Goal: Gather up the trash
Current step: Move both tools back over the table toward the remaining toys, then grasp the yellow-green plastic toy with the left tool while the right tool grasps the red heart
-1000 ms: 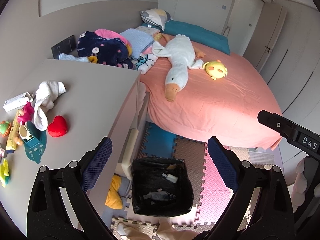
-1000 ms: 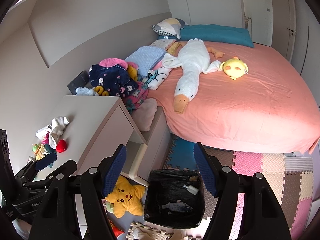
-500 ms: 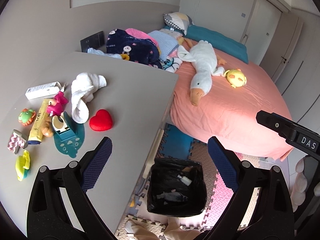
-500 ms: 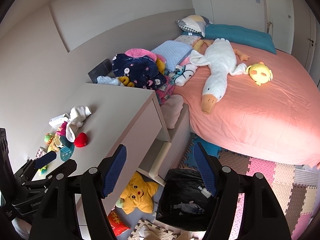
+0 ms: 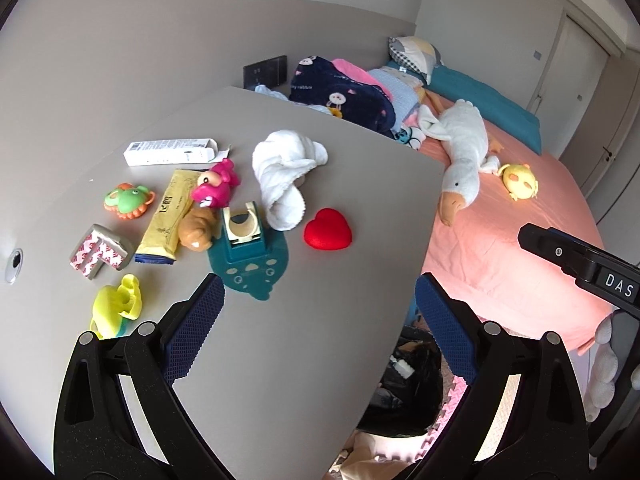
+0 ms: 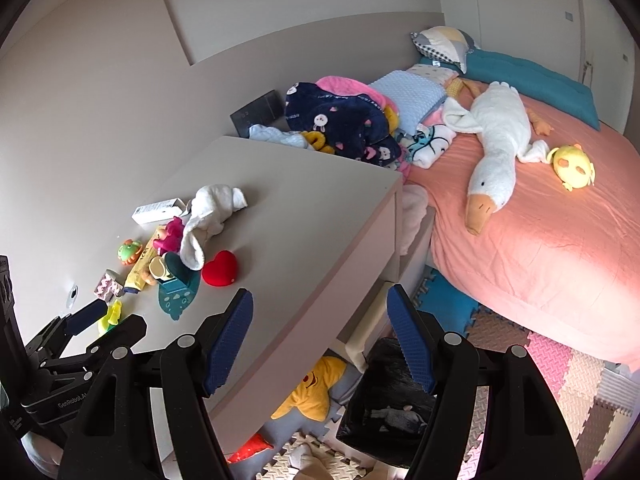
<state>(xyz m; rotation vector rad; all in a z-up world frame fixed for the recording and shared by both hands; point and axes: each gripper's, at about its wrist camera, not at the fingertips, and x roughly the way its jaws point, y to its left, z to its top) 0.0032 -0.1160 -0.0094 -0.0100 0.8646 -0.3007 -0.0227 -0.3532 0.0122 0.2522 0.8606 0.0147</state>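
- both wrist views have swung leftward since a second ago: the grey desk top (image 5: 304, 184) now fills most of the left view, and the black-lined trash bin (image 5: 404, 384) has slid from centre frame to the lower right, partly hidden behind the desk edge.
- left gripper (image 5: 318, 320) hovers above the desk, jaws spread wide, nothing between the blue pads.
- right gripper (image 6: 320, 336) hangs over the desk's front corner, jaws likewise spread and holding nothing; the bin (image 6: 384, 408) sits on the foam floor mat below its right finger, with scraps inside.
- desk clutter, left view: white carton (image 5: 170, 152) at the far side; yellow packet (image 5: 168, 212) lying flat beside a green frog toy (image 5: 128, 200); pink toy (image 5: 214, 186) touching the packet's upper end; white cloth (image 5: 286, 172) bunched near centre; red heart (image 5: 328, 228) just right of the cloth; teal holder (image 5: 246, 248) in front; yellow toy (image 5: 118, 310) near the left finger.
- bed (image 6: 560, 248) with pink sheet lies well apart to the right, white goose plush (image 6: 496, 148) stretched across it.
- yellow star plush (image 6: 312, 388) on the floor under the desk, beside the bin.
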